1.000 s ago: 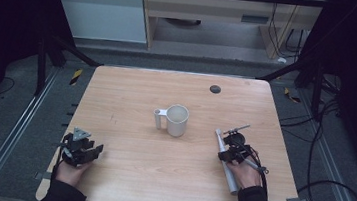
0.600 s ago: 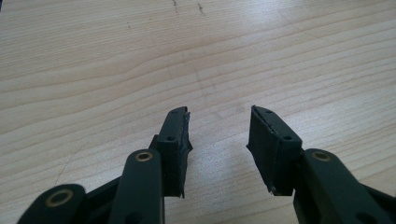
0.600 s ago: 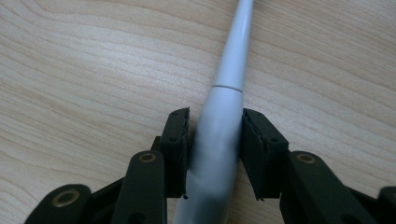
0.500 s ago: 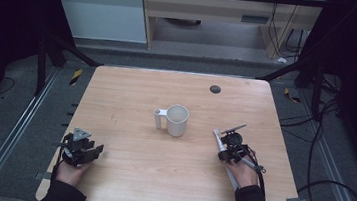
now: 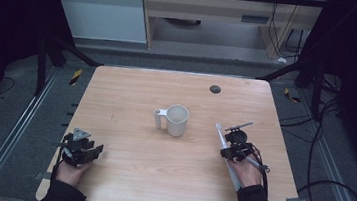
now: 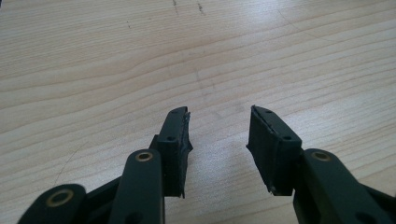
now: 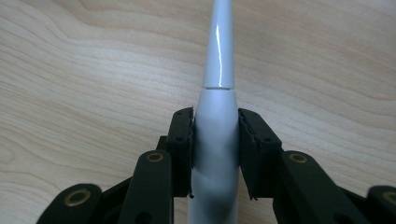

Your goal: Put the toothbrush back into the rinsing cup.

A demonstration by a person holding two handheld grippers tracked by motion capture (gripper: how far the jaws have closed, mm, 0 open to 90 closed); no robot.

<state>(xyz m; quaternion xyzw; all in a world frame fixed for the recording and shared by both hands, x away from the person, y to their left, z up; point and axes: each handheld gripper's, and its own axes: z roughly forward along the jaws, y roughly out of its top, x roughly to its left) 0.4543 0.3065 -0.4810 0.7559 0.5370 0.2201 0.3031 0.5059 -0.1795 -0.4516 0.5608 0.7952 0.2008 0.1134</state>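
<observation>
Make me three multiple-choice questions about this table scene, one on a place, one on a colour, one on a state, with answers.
1. Where does the white plastic handled mug stand?
A. table middle
B. near left corner
C. on the floor

2. What colour is the long tapered plastic electric toothbrush?
A. red
B. white
C. green

3. How is the right hand-held gripper?
A. open over bare wood
B. closed on the toothbrush
C. closed on the mug

Answers: A, the mug stands mid-table in the high view; B, its body is glossy white; B, both pads press its body in the right gripper view.

Wooden table [image 5: 123, 175] with mug [image 5: 176, 120], toothbrush [image 5: 221, 137]
</observation>
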